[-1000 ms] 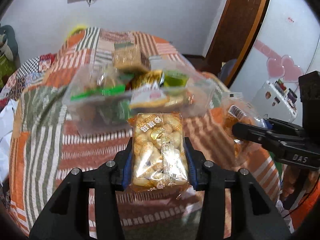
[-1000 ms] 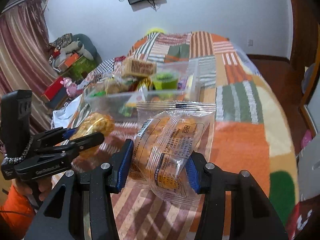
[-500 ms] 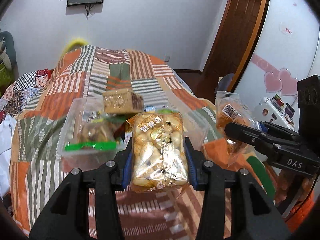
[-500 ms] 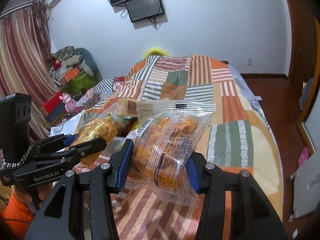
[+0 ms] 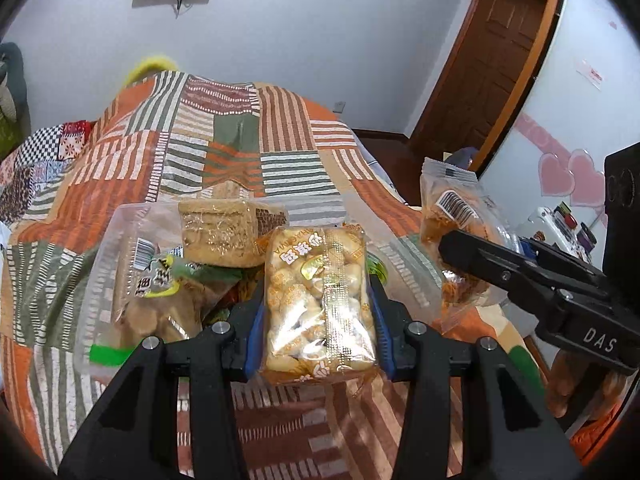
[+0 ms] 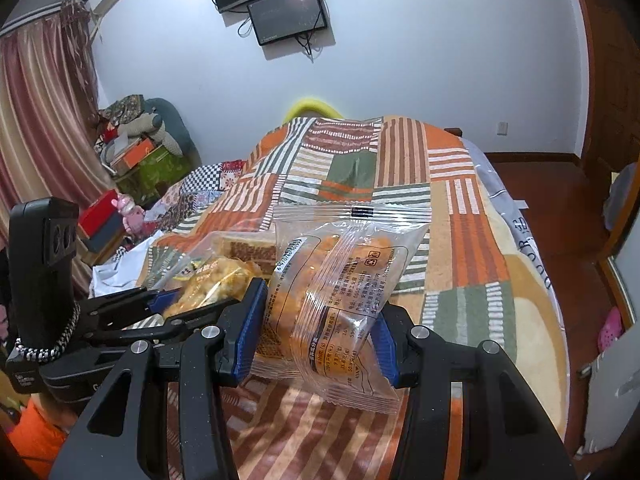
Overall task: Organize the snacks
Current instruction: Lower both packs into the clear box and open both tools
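My left gripper (image 5: 318,316) is shut on a yellow packet of small puffed biscuits (image 5: 318,300), held upright above the bed. My right gripper (image 6: 320,336) is shut on a clear packet of orange snacks (image 6: 340,292); it also shows at the right of the left wrist view as the right gripper (image 5: 472,256) with its clear packet (image 5: 452,220). A clear plastic box (image 5: 120,280) on the patchwork blanket holds several snacks, with a brown wafer block (image 5: 224,236) on top. The left gripper (image 6: 192,300) and its yellow packet (image 6: 212,280) appear at the left of the right wrist view.
The patchwork blanket (image 6: 460,240) covers the bed. A screen (image 6: 288,12) hangs on the far wall. Boxes and soft toys (image 6: 140,152) pile up by the curtain at the left. A wooden door (image 5: 492,60) and bare floor (image 6: 560,208) lie to the right.
Both grippers have drawn back and risen a little with their packets still gripped. The clear box of snacks now sits lower and closer behind the packets, and more of the far wall shows.
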Tool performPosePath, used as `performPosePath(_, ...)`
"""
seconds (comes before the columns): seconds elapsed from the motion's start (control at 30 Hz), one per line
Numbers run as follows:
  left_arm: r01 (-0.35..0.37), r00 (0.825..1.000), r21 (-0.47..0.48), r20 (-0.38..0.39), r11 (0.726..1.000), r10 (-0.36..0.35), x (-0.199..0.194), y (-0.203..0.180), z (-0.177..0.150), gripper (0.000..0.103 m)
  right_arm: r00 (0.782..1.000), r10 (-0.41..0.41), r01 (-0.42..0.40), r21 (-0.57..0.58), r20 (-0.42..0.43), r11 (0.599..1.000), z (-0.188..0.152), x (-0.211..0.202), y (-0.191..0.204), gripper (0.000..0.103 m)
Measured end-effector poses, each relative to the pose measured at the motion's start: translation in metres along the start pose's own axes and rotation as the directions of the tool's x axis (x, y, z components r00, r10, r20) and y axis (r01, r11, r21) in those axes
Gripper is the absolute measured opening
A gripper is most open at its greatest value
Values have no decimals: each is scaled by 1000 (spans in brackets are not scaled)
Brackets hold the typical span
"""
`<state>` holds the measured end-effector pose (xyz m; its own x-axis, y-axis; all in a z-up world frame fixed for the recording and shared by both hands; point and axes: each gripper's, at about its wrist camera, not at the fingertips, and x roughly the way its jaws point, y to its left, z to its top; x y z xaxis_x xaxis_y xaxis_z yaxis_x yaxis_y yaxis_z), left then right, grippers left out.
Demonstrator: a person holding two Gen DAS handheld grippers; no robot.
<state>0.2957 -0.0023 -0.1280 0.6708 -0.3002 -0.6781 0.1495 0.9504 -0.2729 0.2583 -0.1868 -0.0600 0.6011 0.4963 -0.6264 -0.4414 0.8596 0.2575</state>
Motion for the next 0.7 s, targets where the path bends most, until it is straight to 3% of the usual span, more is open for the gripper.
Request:
performPosePath(0.4, -49, 999, -37, 5, 998, 49, 19, 16, 5, 45, 999, 16, -16, -17, -40, 1000, 0, 30, 2, 47)
performPosePath(0.57, -45, 999, -45, 16, 998, 46, 15, 19, 4, 57, 998, 14, -15, -20, -54, 1000, 0, 36, 4, 48)
performPosePath(0.7, -44, 999, -54, 19, 998, 45, 11, 19, 4, 58, 998, 6, -6, -5, -70, 1000, 0, 36, 0, 57)
